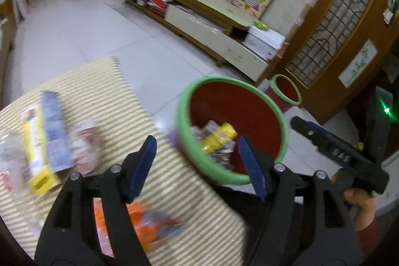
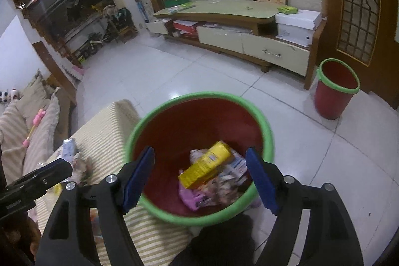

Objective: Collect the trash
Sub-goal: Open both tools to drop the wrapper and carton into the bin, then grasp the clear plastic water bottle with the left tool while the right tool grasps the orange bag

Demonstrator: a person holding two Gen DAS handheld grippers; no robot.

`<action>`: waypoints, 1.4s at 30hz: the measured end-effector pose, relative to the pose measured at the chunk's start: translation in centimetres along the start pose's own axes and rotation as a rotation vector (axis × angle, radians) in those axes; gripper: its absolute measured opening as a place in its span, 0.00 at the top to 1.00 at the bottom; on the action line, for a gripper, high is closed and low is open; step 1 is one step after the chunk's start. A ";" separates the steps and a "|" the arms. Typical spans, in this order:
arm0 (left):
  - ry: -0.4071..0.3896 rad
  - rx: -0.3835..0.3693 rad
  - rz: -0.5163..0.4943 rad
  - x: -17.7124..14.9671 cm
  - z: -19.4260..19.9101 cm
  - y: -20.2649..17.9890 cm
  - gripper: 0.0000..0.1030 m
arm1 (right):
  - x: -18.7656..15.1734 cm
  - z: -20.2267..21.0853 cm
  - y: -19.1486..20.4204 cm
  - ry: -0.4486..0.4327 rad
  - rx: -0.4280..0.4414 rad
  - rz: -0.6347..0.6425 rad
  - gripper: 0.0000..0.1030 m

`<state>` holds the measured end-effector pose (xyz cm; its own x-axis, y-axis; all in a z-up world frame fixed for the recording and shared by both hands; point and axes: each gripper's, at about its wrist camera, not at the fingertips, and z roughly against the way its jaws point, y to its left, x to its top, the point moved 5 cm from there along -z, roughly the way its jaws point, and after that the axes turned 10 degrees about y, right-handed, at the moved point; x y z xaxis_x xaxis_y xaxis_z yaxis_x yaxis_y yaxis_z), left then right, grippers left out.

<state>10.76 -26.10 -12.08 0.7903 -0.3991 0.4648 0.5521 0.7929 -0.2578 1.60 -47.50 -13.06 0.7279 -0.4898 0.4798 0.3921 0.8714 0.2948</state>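
Grippers (image 1: 197,161) (image 2: 200,176) gape above bin (image 2: 264,126), wrappers (image 1: 49,141) seemingly alongside.

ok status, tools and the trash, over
Left tool open, empty. Right tool open, empty, over the bin. Yellow box and wrappers in the bin; more trash on the striped cloth. Nothing in the way.

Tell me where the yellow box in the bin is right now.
In the right wrist view, the yellow box lies atop wrappers inside the near red bin, between the open right gripper fingers.
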 end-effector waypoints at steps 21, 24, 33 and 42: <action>0.129 0.219 0.296 -5.0 2.5 23.9 0.37 | -7.8 -1.6 11.6 0.152 0.098 0.119 0.29; 0.149 0.183 0.322 -5.2 1.5 24.2 0.46 | -8.4 -1.7 12.2 0.172 0.085 0.160 0.29; 0.053 0.248 0.306 -7.9 5.3 23.4 0.49 | -10.1 -2.7 13.7 0.238 0.091 0.209 0.29; -0.004 0.217 0.407 -13.6 9.4 20.9 0.49 | -11.4 -6.7 18.3 0.325 0.130 0.266 0.20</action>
<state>9.09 0.24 -15.85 0.9300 -0.0342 0.3659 0.1287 0.9629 -0.2372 4.21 -25.81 -18.70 0.9412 -0.1971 0.2743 0.1084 0.9454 0.3074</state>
